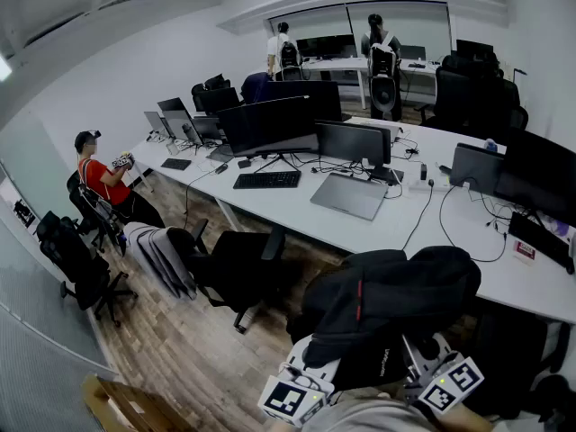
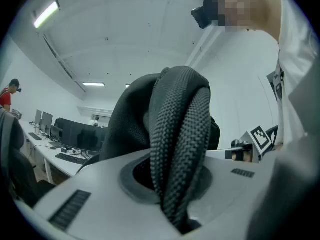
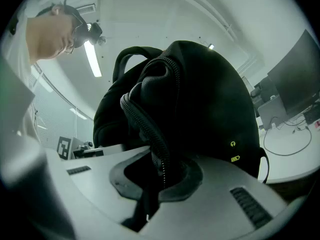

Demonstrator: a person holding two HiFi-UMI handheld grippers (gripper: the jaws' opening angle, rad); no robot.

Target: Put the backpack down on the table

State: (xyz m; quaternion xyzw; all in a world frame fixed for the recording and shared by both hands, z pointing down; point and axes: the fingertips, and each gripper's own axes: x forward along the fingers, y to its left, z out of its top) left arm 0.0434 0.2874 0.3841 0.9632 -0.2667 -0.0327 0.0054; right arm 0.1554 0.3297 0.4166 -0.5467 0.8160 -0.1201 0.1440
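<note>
A black backpack (image 1: 387,304) hangs in the air in front of the near edge of the long white table (image 1: 405,237). Both grippers hold it from below at the bottom of the head view. My left gripper (image 1: 310,374) is shut on a woven black strap (image 2: 180,144) that runs up between its jaws (image 2: 172,194). In the right gripper view the bag's body (image 3: 210,109) fills the frame, and my right gripper (image 3: 160,184) is shut on a zipper-edged fold (image 3: 147,129). In the head view the right gripper (image 1: 434,367) is partly hidden by the bag.
The table carries monitors (image 1: 270,124), a closed laptop (image 1: 349,194), a keyboard (image 1: 267,180) and cables. Black office chairs (image 1: 238,268) stand along its near side. A seated person in red (image 1: 103,183) is at the left. A cardboard box (image 1: 126,408) lies on the floor.
</note>
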